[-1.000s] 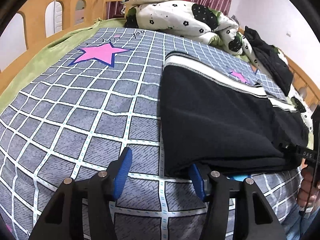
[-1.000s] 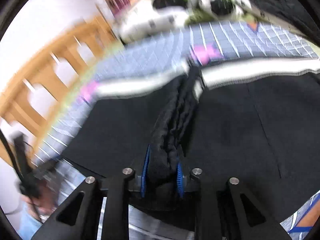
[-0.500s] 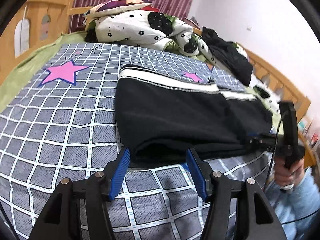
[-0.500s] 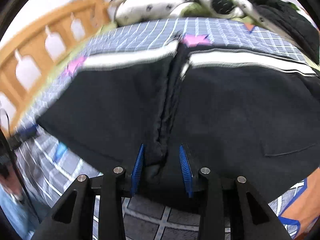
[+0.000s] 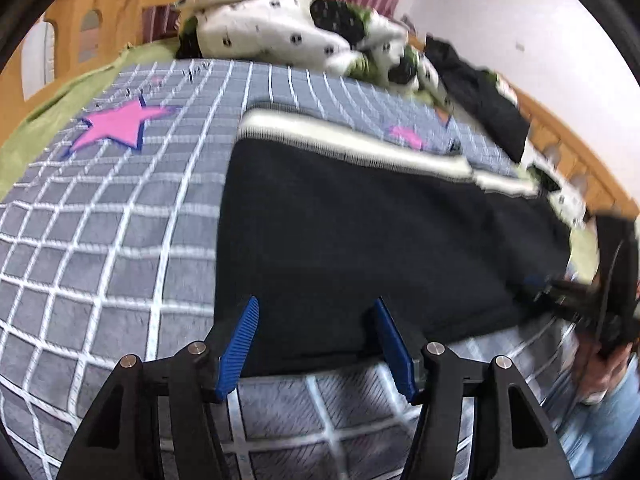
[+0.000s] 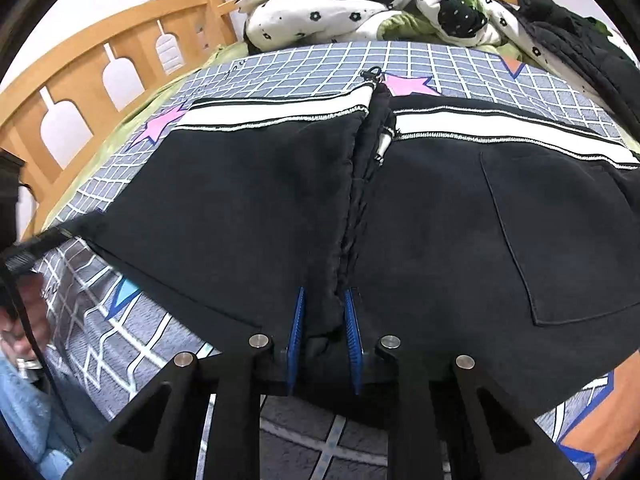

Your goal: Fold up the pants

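The left gripper [image 5: 316, 344] tilts down toward the bed, its blue pads [image 5: 240, 350] spread apart with the near edge of the black pants [image 5: 360, 240] lying between them; neither pad presses the cloth, so this claw is open and holds nothing. The pants lie flat on the grey checked blanket [image 5: 100, 240], their white stripe [image 5: 352, 146] along the far side, near a pink star [image 5: 120, 124]. Farther right in the left view, the other tool sits at the pants' right end, held by a hand [image 5: 604, 372]. The right gripper [image 6: 325, 336] also points steeply down, and its jaws are closing on a bunched ridge of black fabric at the central seam [image 6: 348, 220] of the pants, the pads squeezing it from both sides. Beyond lies a rumpled flowered quilt [image 6: 360, 4].
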`<move>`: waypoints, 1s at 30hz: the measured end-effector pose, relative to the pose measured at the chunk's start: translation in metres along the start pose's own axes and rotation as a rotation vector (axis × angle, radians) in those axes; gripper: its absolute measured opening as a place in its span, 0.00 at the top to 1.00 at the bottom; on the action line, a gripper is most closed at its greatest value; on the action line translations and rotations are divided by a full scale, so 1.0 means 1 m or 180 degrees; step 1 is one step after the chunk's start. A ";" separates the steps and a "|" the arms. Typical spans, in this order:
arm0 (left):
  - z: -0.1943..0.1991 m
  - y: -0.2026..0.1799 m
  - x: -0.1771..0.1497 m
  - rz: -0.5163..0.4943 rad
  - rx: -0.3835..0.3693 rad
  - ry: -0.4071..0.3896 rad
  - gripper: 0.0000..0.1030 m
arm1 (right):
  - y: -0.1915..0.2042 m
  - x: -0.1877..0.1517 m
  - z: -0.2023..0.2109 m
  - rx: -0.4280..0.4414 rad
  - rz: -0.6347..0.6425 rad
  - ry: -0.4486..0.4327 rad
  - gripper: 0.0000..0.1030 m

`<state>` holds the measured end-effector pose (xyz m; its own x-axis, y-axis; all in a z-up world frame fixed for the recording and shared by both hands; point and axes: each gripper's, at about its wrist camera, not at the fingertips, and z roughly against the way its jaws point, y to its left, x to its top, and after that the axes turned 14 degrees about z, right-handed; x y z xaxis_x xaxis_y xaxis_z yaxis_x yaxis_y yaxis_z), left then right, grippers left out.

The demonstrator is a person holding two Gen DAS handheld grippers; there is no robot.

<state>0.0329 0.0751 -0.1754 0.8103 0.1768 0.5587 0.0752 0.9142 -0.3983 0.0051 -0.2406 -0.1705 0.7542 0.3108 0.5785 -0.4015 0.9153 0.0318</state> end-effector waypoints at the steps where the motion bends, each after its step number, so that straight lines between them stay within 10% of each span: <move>1: 0.001 -0.001 -0.003 -0.0042 0.0026 -0.0009 0.42 | -0.002 -0.002 0.000 0.0046 -0.0010 0.0013 0.81; 9: 0.016 -0.003 -0.002 0.0022 -0.0063 -0.0060 0.32 | -0.004 0.002 0.021 0.0203 0.0185 -0.0072 0.79; 13: 0.024 -0.004 0.010 0.0147 0.0001 -0.0245 0.32 | -0.017 -0.002 0.049 -0.0181 0.0219 -0.0348 0.74; 23: 0.031 -0.021 0.065 0.0061 0.0451 -0.0483 0.32 | -0.142 -0.056 0.107 -0.1473 -0.1030 -0.0419 0.54; 30: 0.002 0.000 0.083 0.0354 0.0247 -0.0176 0.32 | -0.220 -0.096 0.114 -0.1472 -0.1776 -0.0422 0.40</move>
<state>0.0988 0.0903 -0.1273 0.7777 0.2964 0.5543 -0.0601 0.9129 -0.4038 -0.0383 -0.5009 -0.1397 0.7013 -0.2395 0.6714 0.3057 0.9519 0.0202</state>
